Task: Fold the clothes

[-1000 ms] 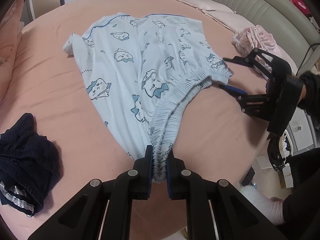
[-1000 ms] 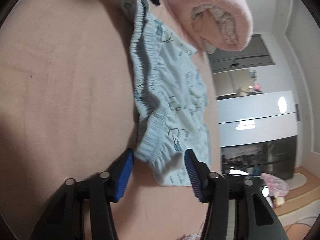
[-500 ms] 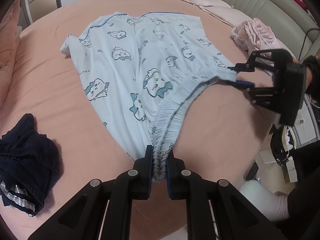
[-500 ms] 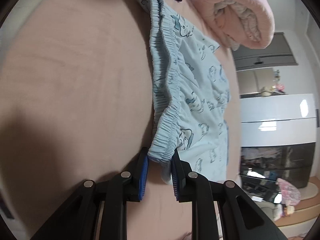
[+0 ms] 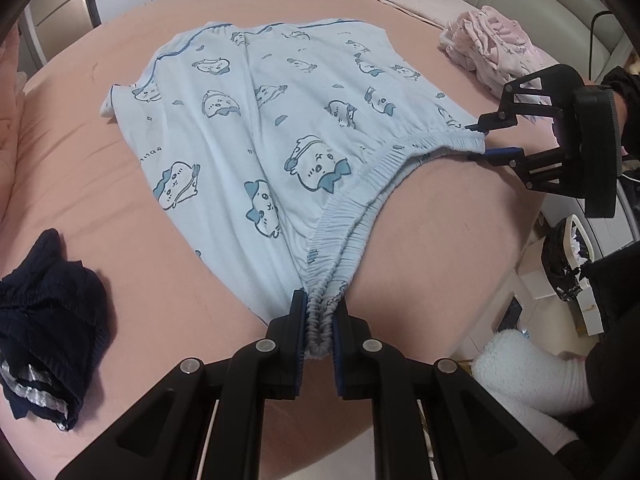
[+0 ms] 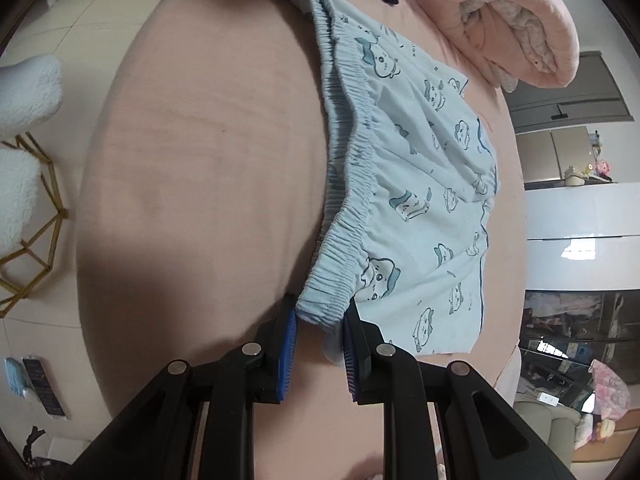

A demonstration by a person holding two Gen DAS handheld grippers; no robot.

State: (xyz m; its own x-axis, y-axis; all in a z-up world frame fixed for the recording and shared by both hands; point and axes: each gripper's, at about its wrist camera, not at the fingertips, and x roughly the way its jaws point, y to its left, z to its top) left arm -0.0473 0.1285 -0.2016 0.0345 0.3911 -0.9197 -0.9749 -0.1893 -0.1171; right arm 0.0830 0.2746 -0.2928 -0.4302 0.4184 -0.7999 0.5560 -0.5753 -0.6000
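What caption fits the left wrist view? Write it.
Both grippers, left gripper and right gripper, pinch the blue shorts waistband.

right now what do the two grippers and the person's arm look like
Both are matte black plastic: the left gripper and right gripper each have two angular, cut-out fingers with round silver pivot bolts and ribbed blue pads inside. In the left wrist view the right gripper ends in a boxy black body, with a black sleeve behind it. No cables or markings show.

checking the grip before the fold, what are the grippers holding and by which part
Both hold the light blue shorts by the waistband: left gripper at one end, right gripper at the other.
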